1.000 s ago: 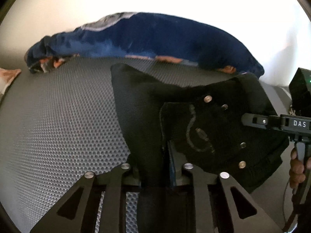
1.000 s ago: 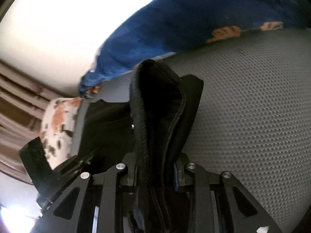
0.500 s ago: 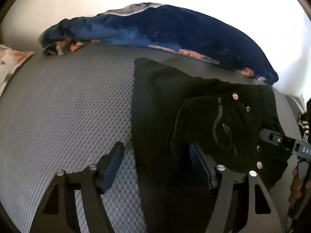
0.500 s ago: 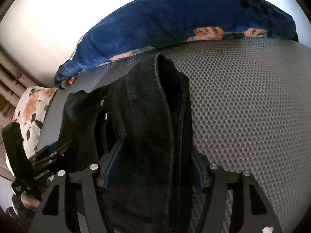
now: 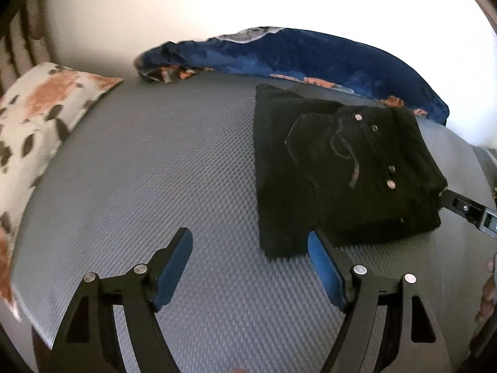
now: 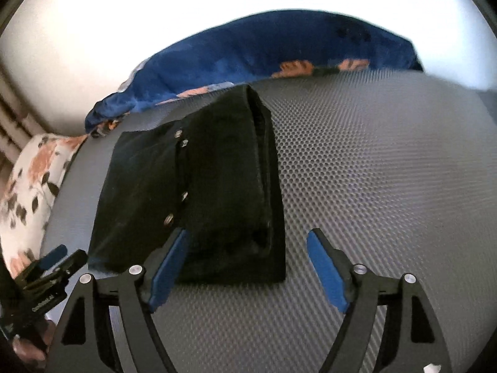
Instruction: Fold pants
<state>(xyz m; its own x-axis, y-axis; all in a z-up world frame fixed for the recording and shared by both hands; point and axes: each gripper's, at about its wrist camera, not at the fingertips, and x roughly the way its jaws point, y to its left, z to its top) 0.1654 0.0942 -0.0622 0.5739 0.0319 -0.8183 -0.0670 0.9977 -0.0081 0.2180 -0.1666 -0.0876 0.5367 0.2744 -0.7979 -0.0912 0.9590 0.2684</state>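
The black pants (image 5: pixel 341 168) lie folded in a compact rectangle on the grey mesh mattress (image 5: pixel 155 171), back pocket and rivets facing up. They also show in the right wrist view (image 6: pixel 202 199). My left gripper (image 5: pixel 248 255) is open and empty, just short of the fold's near left corner. My right gripper (image 6: pixel 248 255) is open and empty, its left finger (image 6: pixel 169 264) over the fold's near edge. The right gripper's tip (image 5: pixel 466 209) shows at the fold's right side in the left wrist view. The left gripper (image 6: pixel 52 264) shows low at the left in the right wrist view.
A blue blanket with orange patches (image 5: pixel 310 56) is bunched along the far edge of the mattress, against the white wall. A white pillow with an orange and black floral print (image 5: pixel 40 118) lies at the left. The blanket (image 6: pixel 264 52) and pillow (image 6: pixel 31 186) also show in the right wrist view.
Both grippers let go of the pants, opened wide and drew back. The pants now lie flat and folded on the mattress.
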